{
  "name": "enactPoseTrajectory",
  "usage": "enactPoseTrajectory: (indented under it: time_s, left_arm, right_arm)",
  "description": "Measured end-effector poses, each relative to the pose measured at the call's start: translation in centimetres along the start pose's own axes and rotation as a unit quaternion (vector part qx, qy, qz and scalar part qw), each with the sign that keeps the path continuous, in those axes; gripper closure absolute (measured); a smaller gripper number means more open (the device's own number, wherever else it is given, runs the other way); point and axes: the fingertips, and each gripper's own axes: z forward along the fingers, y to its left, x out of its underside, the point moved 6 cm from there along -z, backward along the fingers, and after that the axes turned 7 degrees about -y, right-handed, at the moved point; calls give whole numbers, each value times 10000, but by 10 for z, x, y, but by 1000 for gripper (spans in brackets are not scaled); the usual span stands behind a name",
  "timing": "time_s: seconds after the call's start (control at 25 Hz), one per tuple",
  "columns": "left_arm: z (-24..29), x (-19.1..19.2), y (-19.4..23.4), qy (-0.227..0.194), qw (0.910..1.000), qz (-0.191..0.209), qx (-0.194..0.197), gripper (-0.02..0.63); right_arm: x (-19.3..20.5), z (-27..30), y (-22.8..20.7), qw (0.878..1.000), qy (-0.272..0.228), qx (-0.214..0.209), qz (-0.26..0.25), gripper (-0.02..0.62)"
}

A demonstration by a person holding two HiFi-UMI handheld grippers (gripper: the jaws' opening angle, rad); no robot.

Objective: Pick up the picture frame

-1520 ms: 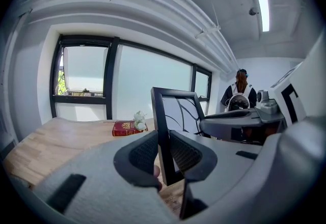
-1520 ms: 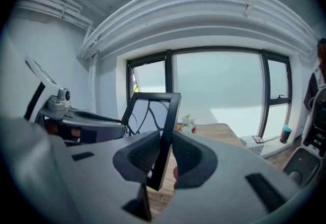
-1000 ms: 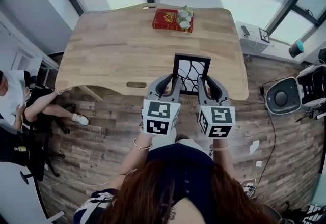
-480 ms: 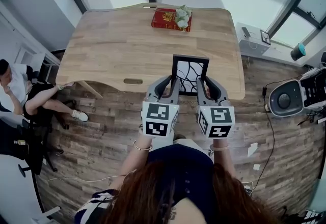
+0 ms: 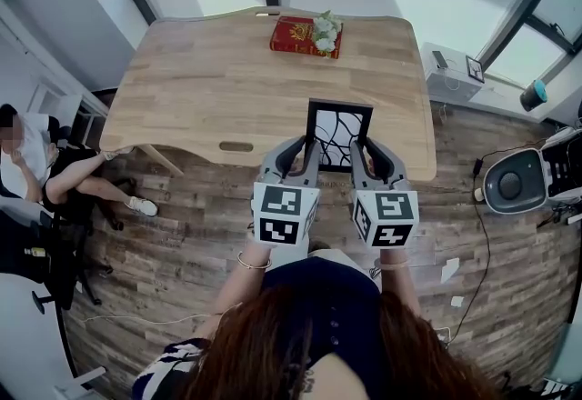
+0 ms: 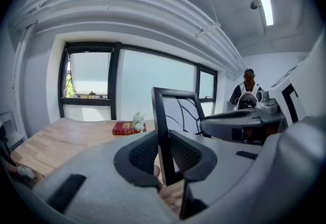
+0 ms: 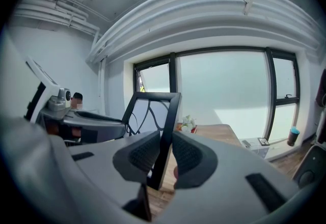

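since both claws are already on it, what matters for us is how the frame sits between them. nearest to us, the left gripper (image 5: 303, 155) has its jaws closed part-way onto the left side rail of the picture frame (image 5: 339, 127). the left gripper view shows that black rail pinched between the two ribbed pads (image 6: 144, 152). the right gripper (image 5: 367, 155) does the same on the right side rail, jaws drawn in on it with nothing else between them. so neither hand is nearer: they sit level with each other, one on each side, low on the rails.

the frame stands upright straight ahead of the jaws, long axis up and down, face towards us, over the near edge of the table (image 5: 182, 89). we can't tell if its bottom edge is clear of the wood or resting on it. our guess is the lift has to go straight up with both hands together, because if one leads, the frame will twist in the pads.

further back, well apart from all this, a red book (image 5: 300, 35) with white flowers (image 5: 328, 25) lies at the far edge, not in the way.
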Motion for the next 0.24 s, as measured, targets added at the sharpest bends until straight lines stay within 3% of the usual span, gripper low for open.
enactPoseTrajectory:
  time_s: [0.24]
  left_arm:
    - [2,3,5,48,10000,-35,-24,522]
  right_arm:
    - [2,6,0,10000,40,-7,23,517]
